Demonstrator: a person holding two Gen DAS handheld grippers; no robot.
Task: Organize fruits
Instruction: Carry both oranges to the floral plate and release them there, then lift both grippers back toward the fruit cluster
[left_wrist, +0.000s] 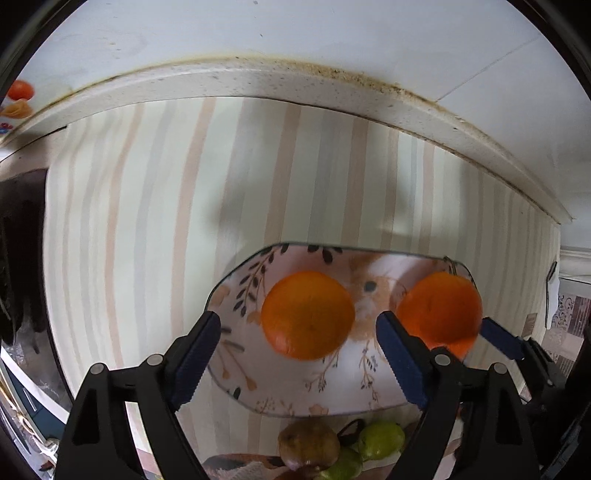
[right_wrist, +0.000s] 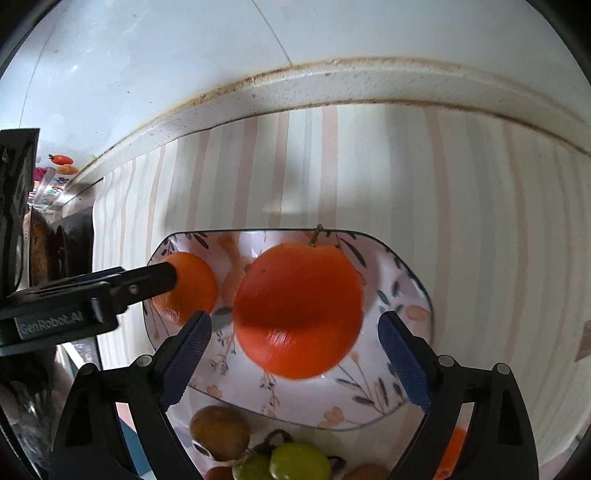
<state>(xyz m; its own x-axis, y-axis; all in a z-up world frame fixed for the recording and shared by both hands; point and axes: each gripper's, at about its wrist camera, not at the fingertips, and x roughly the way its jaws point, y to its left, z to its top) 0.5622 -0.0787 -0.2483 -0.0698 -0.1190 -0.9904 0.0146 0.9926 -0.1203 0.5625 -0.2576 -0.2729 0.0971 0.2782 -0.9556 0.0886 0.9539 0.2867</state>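
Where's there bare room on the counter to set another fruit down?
Free: the striped mat between the floral plate and the counter's back edge, and left of the plate. Crowded: the plate holds two oranges; a near dish holds green and brown fruit.

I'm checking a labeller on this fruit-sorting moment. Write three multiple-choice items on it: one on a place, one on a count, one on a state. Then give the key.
1. Where do the oranges lie?
A. on the floral plate
B. on the striped cloth
C. in a basket

2. How many oranges are on that plate?
A. one
B. two
C. four

3. How do the right gripper's jaws stand?
A. shut on an orange
B. shut on nothing
C. open

Key:
1 A: both fruits rest on the floral plate.
2 B: the smaller orange and the stemmed orange are the only ones there.
3 C: the right gripper has its pads standing clear on either side of the stemmed orange.
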